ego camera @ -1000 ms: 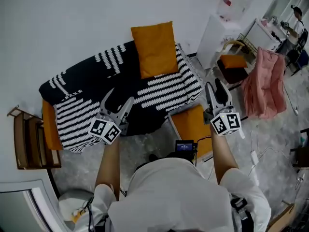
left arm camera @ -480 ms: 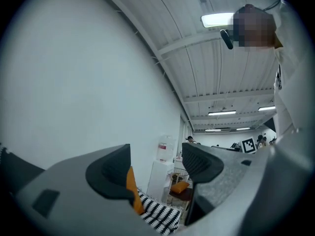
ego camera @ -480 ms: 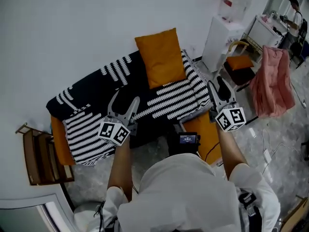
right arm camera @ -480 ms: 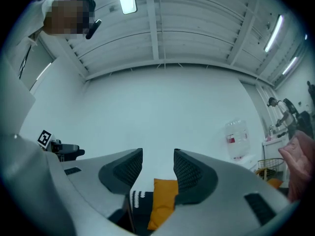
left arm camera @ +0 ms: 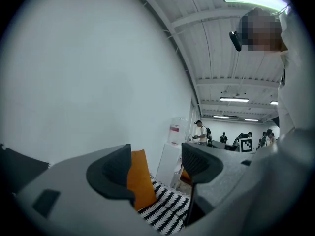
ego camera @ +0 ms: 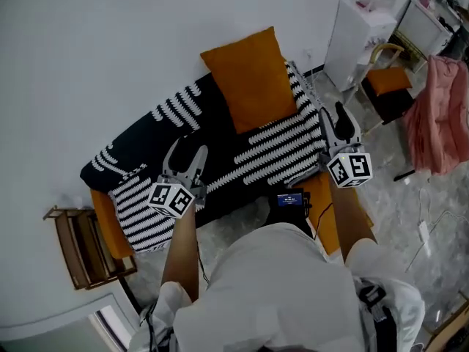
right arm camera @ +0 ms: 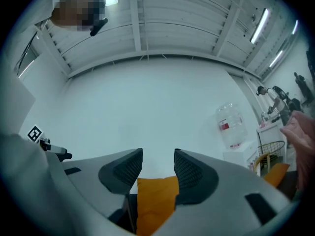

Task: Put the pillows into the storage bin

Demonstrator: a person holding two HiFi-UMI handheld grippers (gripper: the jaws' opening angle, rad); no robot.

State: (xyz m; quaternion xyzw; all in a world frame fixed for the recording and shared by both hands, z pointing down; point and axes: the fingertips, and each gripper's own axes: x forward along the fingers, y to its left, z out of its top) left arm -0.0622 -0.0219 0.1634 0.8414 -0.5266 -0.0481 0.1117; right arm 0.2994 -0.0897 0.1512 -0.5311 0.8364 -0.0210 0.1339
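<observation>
An orange pillow (ego camera: 253, 75) leans upright against the white wall on a sofa draped in a black-and-white striped cover (ego camera: 275, 141). My left gripper (ego camera: 187, 152) hovers open over the sofa's front left part, nothing between its fingers. In the left gripper view the pillow (left arm camera: 140, 181) shows far beyond the parted left gripper (left arm camera: 157, 166). My right gripper (ego camera: 335, 119) is open and empty above the sofa's right end. The right gripper view frames the pillow (right arm camera: 155, 203) between the parted fingers of the right gripper (right arm camera: 158, 168), still at a distance. An orange container (ego camera: 326, 207) sits on the floor under my right arm, mostly hidden.
A wooden rack (ego camera: 84, 244) stands left of the sofa. A white water dispenser (ego camera: 359, 35), a chair with an orange cushion (ego camera: 385, 83) and a pink cloth (ego camera: 443, 123) crowd the right side. An orange patch (ego camera: 110, 222) shows at the sofa's left end.
The person has stepped closer to the sofa, and both grippers have moved forward over its striped cover toward the pillow. Their jaws stand as wide as before.
</observation>
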